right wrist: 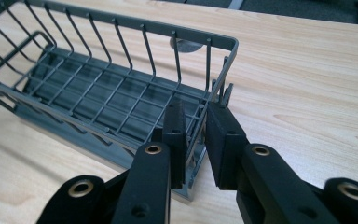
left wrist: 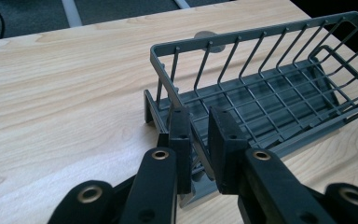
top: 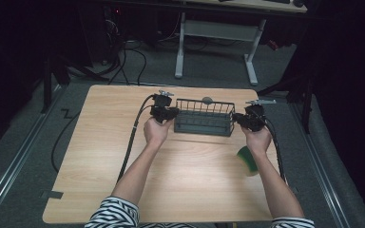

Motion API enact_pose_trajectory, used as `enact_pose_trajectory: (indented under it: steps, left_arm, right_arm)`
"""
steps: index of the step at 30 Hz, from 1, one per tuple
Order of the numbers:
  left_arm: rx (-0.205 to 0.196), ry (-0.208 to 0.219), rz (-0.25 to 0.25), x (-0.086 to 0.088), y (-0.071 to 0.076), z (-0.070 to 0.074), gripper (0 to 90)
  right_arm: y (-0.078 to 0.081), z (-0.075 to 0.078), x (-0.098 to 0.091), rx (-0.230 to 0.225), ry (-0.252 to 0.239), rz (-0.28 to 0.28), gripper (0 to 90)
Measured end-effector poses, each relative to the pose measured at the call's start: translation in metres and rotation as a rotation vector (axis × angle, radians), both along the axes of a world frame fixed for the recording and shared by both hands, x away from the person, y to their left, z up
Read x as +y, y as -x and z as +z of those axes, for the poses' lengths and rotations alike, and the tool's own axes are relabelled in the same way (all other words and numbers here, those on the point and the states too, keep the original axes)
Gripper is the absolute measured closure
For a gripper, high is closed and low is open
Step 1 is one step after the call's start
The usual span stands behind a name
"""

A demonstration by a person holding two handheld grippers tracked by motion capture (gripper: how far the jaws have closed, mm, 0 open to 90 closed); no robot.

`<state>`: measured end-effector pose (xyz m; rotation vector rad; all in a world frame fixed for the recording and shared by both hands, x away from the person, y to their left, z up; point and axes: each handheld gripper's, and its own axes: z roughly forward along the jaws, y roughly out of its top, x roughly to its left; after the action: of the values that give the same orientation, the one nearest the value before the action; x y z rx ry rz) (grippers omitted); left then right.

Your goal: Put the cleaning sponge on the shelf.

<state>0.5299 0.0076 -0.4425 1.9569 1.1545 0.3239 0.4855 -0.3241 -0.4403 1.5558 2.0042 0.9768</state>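
**Wire basket gripped at both short ends**

Nearest the camera in the high view, a striped sleeve (top: 114, 214) is seen at the table's front edge. A green sponge (top: 246, 160) is noted on the wooden table (top: 100, 156), just below the right wrist.

Further in, the dark grey wire basket (top: 204, 118) is found mid-table, towards the far half. Its long axis is laid left to right across the table, parallel to the front edge; the open top is turned upward. No brand, label or legible writing is observed on the basket, the grippers or the table.

The left gripper (left wrist: 198, 140) is clenched on the wire end wall at the basket's left short end; a wire is seen pinched between its pads. The right gripper (right wrist: 195, 135) is likewise clamped on the wire wall at the right short end.

Just behind the basket's far rim, a small grey round disc (top: 207, 100) is recorded on the tabletop. Beyond the table, the white legs of a desk (top: 180, 47) are seen on the grey floor.
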Motion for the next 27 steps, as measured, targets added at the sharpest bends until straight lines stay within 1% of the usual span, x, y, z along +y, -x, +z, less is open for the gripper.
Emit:
enact_pose_trajectory:
  steps: [1, 3, 4, 7, 10, 12, 14, 15, 16, 17, 18, 19, 21, 22, 23, 24, 25, 27]
  left_arm:
    - [-0.004, -0.001, -0.001, 0.003, 0.005, 0.0, 80.2]
    - [-0.006, -0.002, -0.005, 0.006, 0.009, 0.0, 80.2]
    - [-0.006, -0.002, -0.005, 0.006, 0.009, 0.0, 80.2]
    - [-0.012, -0.005, -0.012, 0.011, 0.015, -0.001, 80.2]
    - [-0.008, -0.015, -0.018, 0.016, 0.022, 0.0, 80.2]
    - [-0.016, -0.039, -0.021, 0.017, 0.027, 0.001, 80.2]
    - [-0.017, -0.033, -0.021, 0.019, 0.033, 0.001, 80.2]
    - [-0.02, -0.023, -0.021, 0.024, 0.038, 0.0, 80.2]
    - [-0.02, -0.023, -0.021, 0.024, 0.038, 0.0, 80.2]
    - [-0.02, -0.014, -0.021, 0.027, 0.042, 0.0, 80.2]
    - [-0.018, -0.009, -0.022, 0.029, 0.045, -0.001, 80.1]
    - [-0.018, -0.009, -0.023, 0.031, 0.047, -0.001, 80.1]
    - [-0.015, -0.008, -0.026, 0.034, 0.052, 0.0, 80.2]
    - [-0.017, -0.01, -0.029, 0.036, 0.055, 0.0, 80.2]
    - [-0.02, -0.011, -0.03, 0.038, 0.058, 0.0, 80.3]
    - [-0.02, -0.013, -0.032, 0.039, 0.061, 0.0, 80.3]
    - [-0.02, -0.017, -0.036, 0.041, 0.063, 0.0, 80.3]
    - [-0.022, -0.013, -0.036, 0.045, 0.069, -0.001, 80.3]
  right_arm:
    - [0.005, 0.001, 0.004, 0.0, 0.025, 0.012, 78.5]
    - [0.008, 0.002, 0.007, 0.001, 0.036, 0.022, 78.4]
    - [0.008, 0.002, 0.007, 0.001, 0.036, 0.022, 78.4]
    - [0.015, 0.002, 0.012, 0.002, 0.049, 0.048, 78.1]
    - [0.019, 0.002, 0.013, -0.005, 0.04, 0.058, 78.0]
    - [0.023, 0.001, 0.014, -0.001, 0.025, 0.067, 77.8]
    - [0.03, 0.002, 0.018, 0.005, 0.033, 0.076, 77.7]
    - [0.031, 0.002, 0.018, 0.003, 0.033, 0.082, 77.6]
    - [0.034, 0.001, 0.019, -0.002, 0.022, 0.083, 77.6]
    - [0.034, 0.001, 0.019, -0.002, 0.022, 0.083, 77.6]
    - [0.041, 0.0, 0.02, -0.005, -0.009, 0.091, 77.3]
    - [0.041, 0.0, 0.02, -0.005, -0.009, 0.091, 77.3]
    - [0.047, 0.0, 0.022, 0.0, -0.011, 0.103, 76.9]
    - [0.049, 0.0, 0.024, -0.005, -0.002, 0.108, 76.8]
    - [0.056, 0.002, 0.029, -0.008, 0.043, 0.129, 76.3]
    - [0.056, 0.002, 0.029, -0.008, 0.043, 0.129, 76.3]
    - [0.062, 0.003, 0.032, -0.01, 0.063, 0.147, 76.1]
    - [0.063, 0.003, 0.033, -0.007, 0.064, 0.151, 76.0]
